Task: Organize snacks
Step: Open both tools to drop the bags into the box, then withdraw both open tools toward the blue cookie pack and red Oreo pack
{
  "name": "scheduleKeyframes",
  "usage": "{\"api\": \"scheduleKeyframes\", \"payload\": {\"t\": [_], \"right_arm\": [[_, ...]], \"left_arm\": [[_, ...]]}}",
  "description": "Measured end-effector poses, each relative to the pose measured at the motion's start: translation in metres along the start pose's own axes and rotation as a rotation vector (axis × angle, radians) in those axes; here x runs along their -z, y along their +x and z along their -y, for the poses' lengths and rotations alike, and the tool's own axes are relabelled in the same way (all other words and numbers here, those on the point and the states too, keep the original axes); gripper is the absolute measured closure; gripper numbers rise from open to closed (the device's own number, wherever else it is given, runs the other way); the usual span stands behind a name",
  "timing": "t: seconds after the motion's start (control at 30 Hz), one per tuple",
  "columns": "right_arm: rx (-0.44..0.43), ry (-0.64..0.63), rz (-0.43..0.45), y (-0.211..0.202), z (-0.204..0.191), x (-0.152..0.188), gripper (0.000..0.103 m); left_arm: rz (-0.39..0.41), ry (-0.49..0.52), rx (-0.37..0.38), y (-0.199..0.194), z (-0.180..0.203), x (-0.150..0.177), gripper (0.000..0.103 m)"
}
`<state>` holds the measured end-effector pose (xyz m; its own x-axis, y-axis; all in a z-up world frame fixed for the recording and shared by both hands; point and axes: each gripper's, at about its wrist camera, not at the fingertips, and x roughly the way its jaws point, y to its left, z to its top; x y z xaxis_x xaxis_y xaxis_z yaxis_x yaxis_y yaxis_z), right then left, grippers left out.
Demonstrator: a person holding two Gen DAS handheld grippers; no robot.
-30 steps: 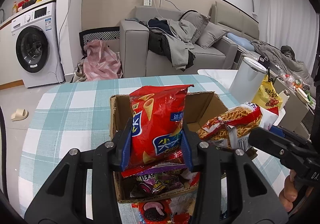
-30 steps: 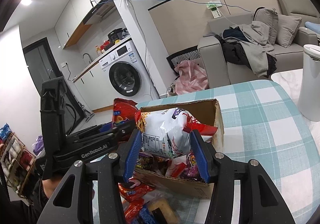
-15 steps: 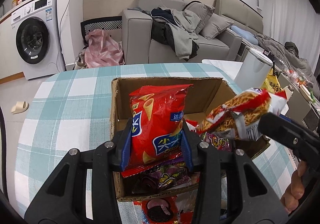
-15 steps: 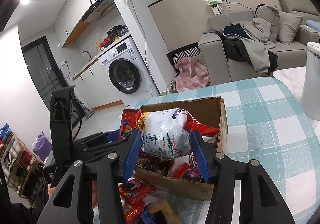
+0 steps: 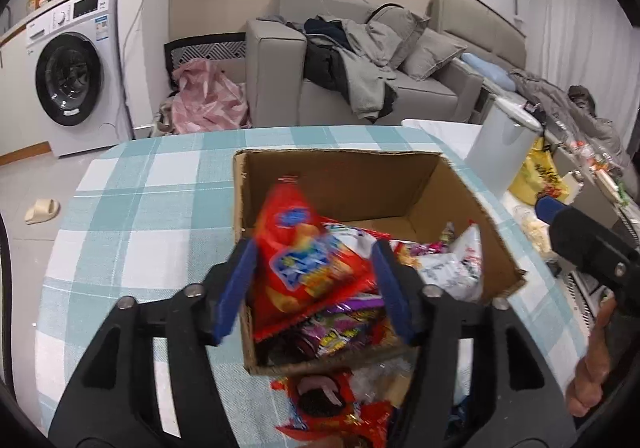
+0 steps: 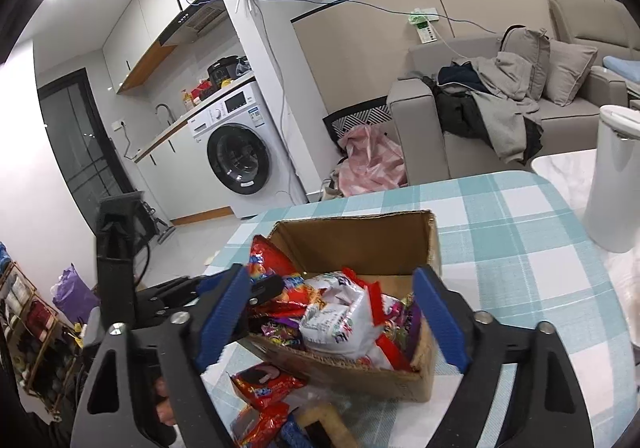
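An open cardboard box (image 5: 340,171) (image 6: 360,228) stands on the checked tablecloth and holds several snack packs. My left gripper (image 5: 314,288) is open above the box's near edge. The red chip bag (image 5: 304,268) lies blurred between its fingers, loose and tipped into the box. My right gripper (image 6: 332,312) is open wide above the box. The white noodle snack bag (image 6: 340,322) lies on the pile in the box below it. The red chip bag also shows at the box's left (image 6: 268,260).
More snack packs lie on the cloth in front of the box, among them a red cookie pack (image 5: 328,400) (image 6: 266,382). A white bin (image 6: 616,175) stands at the table's right. A sofa (image 5: 360,87) and a washing machine (image 5: 72,75) stand beyond.
Both grippers have opened. The red chip bag has dropped from the left gripper into the box, and the white noodle bag has dropped from the right gripper onto the pile.
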<state>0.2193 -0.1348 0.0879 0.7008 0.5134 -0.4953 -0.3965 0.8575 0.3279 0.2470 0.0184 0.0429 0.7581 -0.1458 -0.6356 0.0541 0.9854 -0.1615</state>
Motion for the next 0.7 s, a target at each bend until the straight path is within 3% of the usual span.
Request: {"api": "scheduleKeyframes", "payload": {"t": [0.03,0.07,0.17,0.5,0.7], "right_arm": [[0.010,0.001,0.003,-0.003,0.001,0.000,0.007],[0.014,0.003,0.005,-0.008,0.002,0.000,0.001],[0.010,0.011,0.001,-0.021,0.002,0.003,0.000],[-0.009,-0.006,-0.054,-0.048,-0.002,0.035,0.000],[0.015,-0.085,-0.131,-0.047,-0.015,0.061,0.000]], "left_arm": [[0.002,0.002,0.014,-0.005,0.001,0.001,0.028],[0.007,0.009,0.014,-0.010,0.003,0.003,0.014],[0.044,0.037,-0.029,-0.031,0.008,0.010,0.001],[0.048,0.033,-0.068,-0.085,0.011,0.050,0.001],[0.039,0.016,-0.079,-0.108,0.009,0.075,0.001]]}}
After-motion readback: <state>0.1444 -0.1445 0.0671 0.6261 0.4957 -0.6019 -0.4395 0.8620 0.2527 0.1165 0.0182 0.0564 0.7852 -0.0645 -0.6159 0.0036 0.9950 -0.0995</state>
